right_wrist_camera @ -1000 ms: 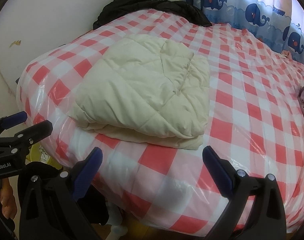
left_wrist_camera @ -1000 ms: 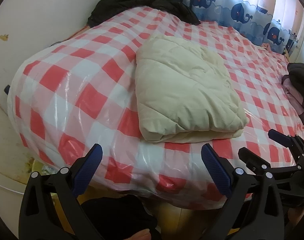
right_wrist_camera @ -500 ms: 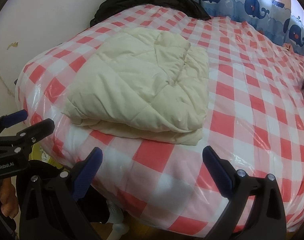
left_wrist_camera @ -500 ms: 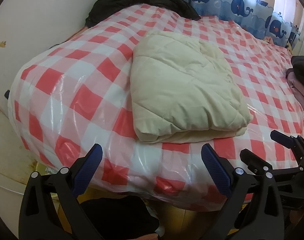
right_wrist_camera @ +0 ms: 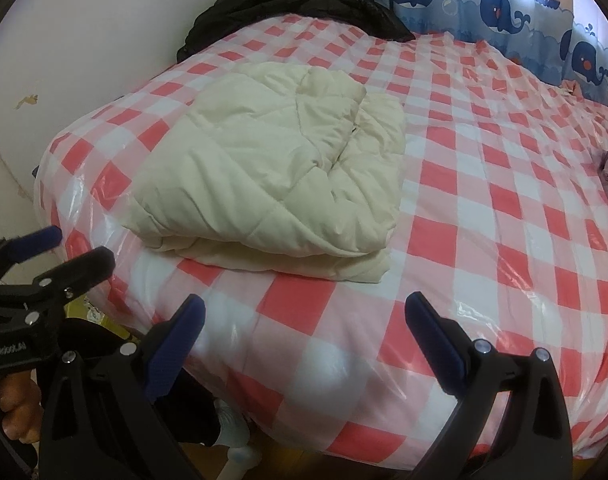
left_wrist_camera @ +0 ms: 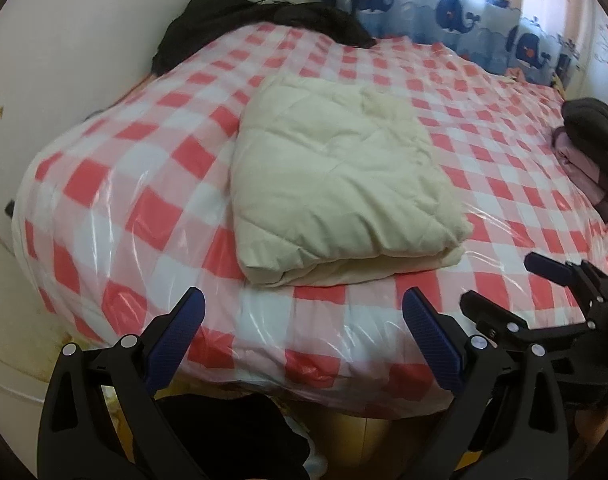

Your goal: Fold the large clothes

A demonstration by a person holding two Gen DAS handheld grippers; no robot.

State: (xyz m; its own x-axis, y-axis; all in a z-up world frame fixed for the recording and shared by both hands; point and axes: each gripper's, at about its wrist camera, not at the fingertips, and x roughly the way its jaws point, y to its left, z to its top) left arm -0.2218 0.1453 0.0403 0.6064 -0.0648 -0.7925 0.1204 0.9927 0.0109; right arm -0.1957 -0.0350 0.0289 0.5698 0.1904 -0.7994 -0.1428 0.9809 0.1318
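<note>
A cream quilted garment (left_wrist_camera: 335, 184) lies folded into a thick rectangle on the bed's red-and-white checked cover (left_wrist_camera: 116, 208). It also shows in the right wrist view (right_wrist_camera: 276, 172), near the bed's front edge. My left gripper (left_wrist_camera: 302, 320) is open and empty, just short of the bed edge, below the folded bundle. My right gripper (right_wrist_camera: 304, 324) is open and empty, in front of the bed edge, to the right of the bundle. Each gripper shows in the other's view: the right one (left_wrist_camera: 551, 284) and the left one (right_wrist_camera: 52, 256).
A black garment (right_wrist_camera: 292, 12) lies heaped at the far end by the wall. Dark and pink clothes (left_wrist_camera: 587, 152) are piled at the right edge. A whale-print curtain (right_wrist_camera: 503, 8) hangs behind the bed. A white wall (left_wrist_camera: 64, 40) runs along the left side.
Both grippers have tilted and shifted slightly, so the bed and bundle sit a little differently in view. The folded bundle has not moved. Both grippers stay open.
</note>
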